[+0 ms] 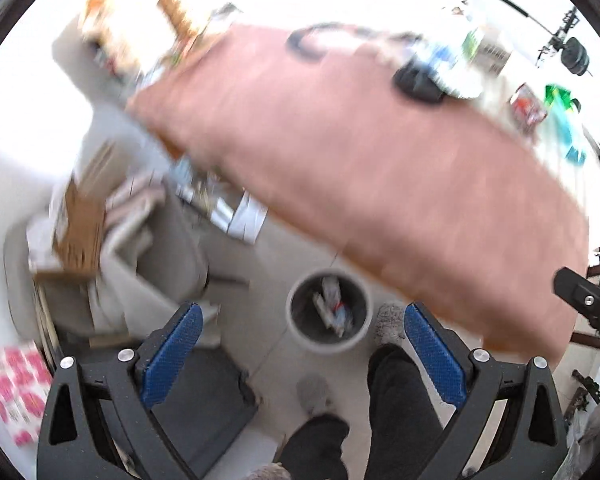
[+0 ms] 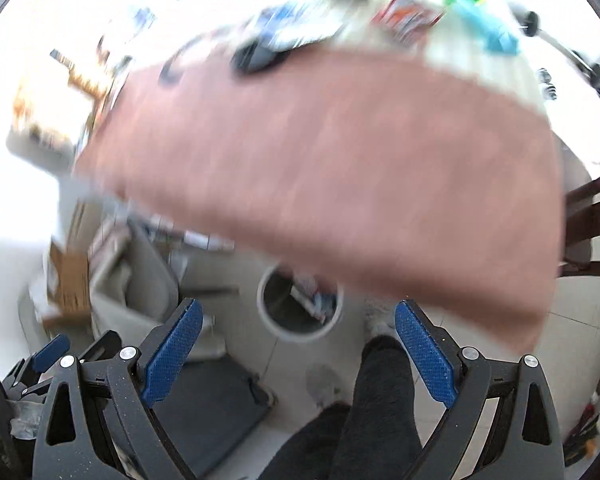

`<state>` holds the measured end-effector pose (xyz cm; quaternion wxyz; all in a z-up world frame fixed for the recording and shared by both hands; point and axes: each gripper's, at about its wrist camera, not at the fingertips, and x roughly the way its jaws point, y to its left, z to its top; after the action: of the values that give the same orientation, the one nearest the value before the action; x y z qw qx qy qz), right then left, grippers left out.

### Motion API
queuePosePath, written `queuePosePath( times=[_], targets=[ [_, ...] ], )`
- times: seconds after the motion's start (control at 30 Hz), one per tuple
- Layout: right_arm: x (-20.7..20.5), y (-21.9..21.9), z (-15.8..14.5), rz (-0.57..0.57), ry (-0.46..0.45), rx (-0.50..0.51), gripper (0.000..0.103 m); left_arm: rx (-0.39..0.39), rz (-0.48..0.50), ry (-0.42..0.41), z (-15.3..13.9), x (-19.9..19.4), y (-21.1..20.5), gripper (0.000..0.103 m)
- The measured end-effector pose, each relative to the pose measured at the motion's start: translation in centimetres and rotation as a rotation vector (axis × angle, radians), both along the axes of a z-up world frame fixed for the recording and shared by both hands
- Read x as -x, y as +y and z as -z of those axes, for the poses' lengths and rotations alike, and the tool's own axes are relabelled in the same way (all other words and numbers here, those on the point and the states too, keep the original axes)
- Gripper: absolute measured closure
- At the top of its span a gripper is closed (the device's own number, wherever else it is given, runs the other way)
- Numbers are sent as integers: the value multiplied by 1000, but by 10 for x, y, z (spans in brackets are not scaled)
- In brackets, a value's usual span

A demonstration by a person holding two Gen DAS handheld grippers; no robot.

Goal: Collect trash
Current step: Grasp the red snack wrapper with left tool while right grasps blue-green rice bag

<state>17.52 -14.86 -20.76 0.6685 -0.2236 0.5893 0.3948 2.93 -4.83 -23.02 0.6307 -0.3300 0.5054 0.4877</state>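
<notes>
We hold our left gripper (image 1: 300, 338) and right gripper (image 2: 296, 336) wide apart, with nothing in them. The round bin (image 1: 296, 312) sits on the floor by the table (image 1: 380, 160), with trash (image 1: 334, 306) inside.

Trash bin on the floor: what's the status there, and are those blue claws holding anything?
Left gripper open, empty. Right gripper open, empty. Trash bin on floor beside table, scraps inside. Frames blurred.
</notes>
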Motion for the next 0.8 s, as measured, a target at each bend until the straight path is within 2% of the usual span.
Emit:
queuePosePath(
  times=[0.13, 0.23, 0.33, 0.47, 0.53, 0.63, 0.8],
  targets=[
    [-91, 25, -31, 87, -64, 1, 5, -47, 84, 7, -22, -85, 46, 0],
    [-180, 49, -42, 143, -110, 24, 5, -54, 141, 17, -24, -156, 82, 0],
    [-278, 81, -36, 180, -153, 91, 5, -34, 195, 50, -11, -229, 121, 0],
    [-371, 130, -1, 167, -160, 174, 5, 0, 277, 117, 22, -312, 162, 0],
    [-406, 155, 23, 126, -146, 199, 5, 35, 316, 122, 38, -340, 176, 0],
    [-436, 186, 57, 39, -125, 245, 5, 99, 374, 97, 56, -374, 192, 0],
    [-450, 221, 94, -45, -90, 253, 5, 181, 491, 49, 76, -410, 192, 0]
  ],
)
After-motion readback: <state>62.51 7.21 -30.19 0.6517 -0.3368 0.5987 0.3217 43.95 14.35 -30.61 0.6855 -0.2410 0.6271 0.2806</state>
